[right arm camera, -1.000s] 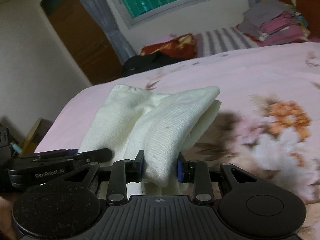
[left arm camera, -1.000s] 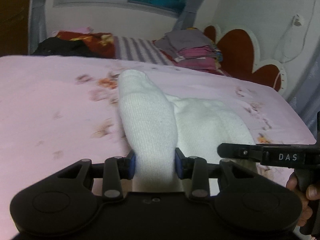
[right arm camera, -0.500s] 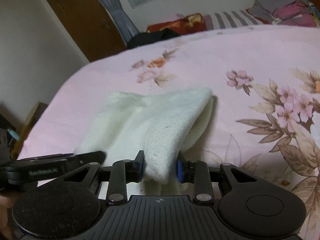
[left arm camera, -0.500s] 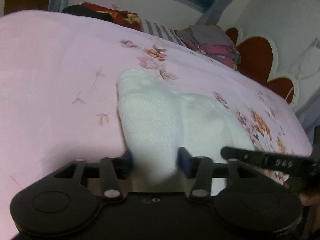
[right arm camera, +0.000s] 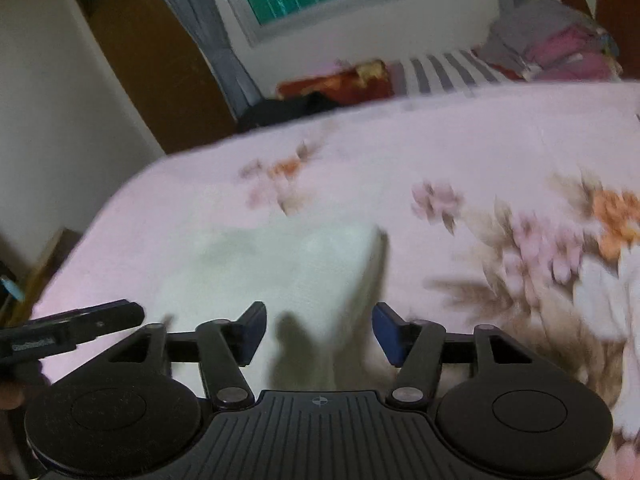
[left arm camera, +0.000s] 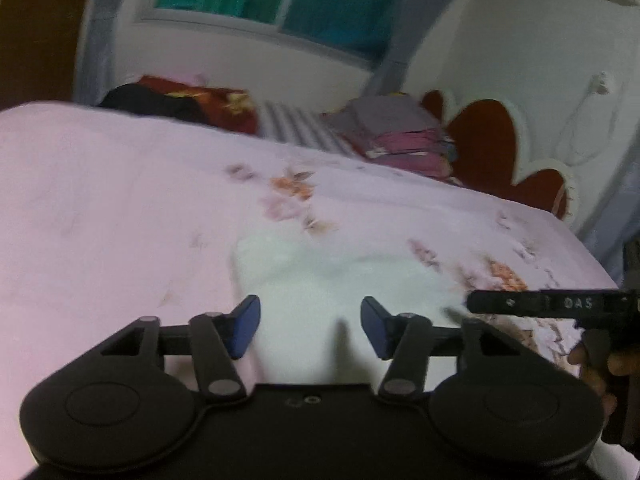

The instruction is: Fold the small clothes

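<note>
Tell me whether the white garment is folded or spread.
Folded: the garment lies doubled on the bed, layered edge at right; both grippers open.

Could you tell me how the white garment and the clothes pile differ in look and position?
The white garment is one pale piece lying flat mid-bed, just ahead of both open grippers, left and right. The clothes pile stacks several grey and pink pieces at the bed's far edge, near the headboard. Both rest on the bed.

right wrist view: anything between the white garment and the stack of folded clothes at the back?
Only bare pink floral bedsheet lies between the white garment and the folded clothes stack. The left wrist view shows the same.
</note>
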`<state>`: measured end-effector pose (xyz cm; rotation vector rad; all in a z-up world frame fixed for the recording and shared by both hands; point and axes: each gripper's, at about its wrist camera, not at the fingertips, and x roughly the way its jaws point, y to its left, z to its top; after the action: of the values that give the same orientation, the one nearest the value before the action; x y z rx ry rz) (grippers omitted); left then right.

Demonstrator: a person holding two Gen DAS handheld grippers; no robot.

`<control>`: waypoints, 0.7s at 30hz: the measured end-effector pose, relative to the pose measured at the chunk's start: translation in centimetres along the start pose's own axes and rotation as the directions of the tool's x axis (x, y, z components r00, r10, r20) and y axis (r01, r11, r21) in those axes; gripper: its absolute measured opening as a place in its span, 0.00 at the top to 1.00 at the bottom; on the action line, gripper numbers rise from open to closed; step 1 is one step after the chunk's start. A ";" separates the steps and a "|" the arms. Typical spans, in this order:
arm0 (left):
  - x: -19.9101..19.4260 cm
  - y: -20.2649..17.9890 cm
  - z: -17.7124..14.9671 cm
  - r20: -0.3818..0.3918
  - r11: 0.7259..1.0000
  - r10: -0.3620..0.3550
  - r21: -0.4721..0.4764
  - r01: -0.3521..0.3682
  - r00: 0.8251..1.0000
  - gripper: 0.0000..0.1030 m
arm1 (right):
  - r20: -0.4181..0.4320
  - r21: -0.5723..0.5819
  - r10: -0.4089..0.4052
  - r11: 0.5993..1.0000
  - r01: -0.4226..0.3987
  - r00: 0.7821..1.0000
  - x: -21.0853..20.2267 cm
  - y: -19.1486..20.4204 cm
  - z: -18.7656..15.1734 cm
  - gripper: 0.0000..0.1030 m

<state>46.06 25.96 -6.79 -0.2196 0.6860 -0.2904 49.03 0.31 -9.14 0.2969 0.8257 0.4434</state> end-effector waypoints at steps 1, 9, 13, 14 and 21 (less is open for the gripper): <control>0.7 -0.2 0.3 -0.011 1.000 -0.013 0.009 0.013 1.000 0.60 | 0.007 -0.012 0.008 1.000 -0.008 1.000 0.1 0.3 0.5 0.46; 5.1 -0.1 -0.9 -0.114 0.998 -0.059 -0.012 0.058 0.992 0.72 | -0.081 -0.181 -0.101 0.980 0.085 0.992 5.1 1.3 0.3 0.81; 4.7 -0.5 -0.7 -0.130 0.998 -0.052 0.032 0.057 0.990 0.72 | -0.085 -0.192 -0.118 0.976 0.100 0.989 5.4 0.6 0.1 0.81; 4.3 -0.8 -0.6 -0.130 0.998 -0.051 0.042 0.057 0.990 0.72 | -0.081 -0.198 -0.128 0.974 0.110 0.988 5.4 0.7 0.1 0.81; -1.1 -1.6 -3.7 -0.074 0.993 -0.105 0.041 0.108 0.992 0.76 | -0.048 -0.274 -0.059 0.961 0.044 0.997 0.1 4.8 -1.9 0.81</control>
<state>42.49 24.49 -8.47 -0.2045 0.7389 -0.4171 46.40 4.66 -8.45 0.0078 0.8133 0.5122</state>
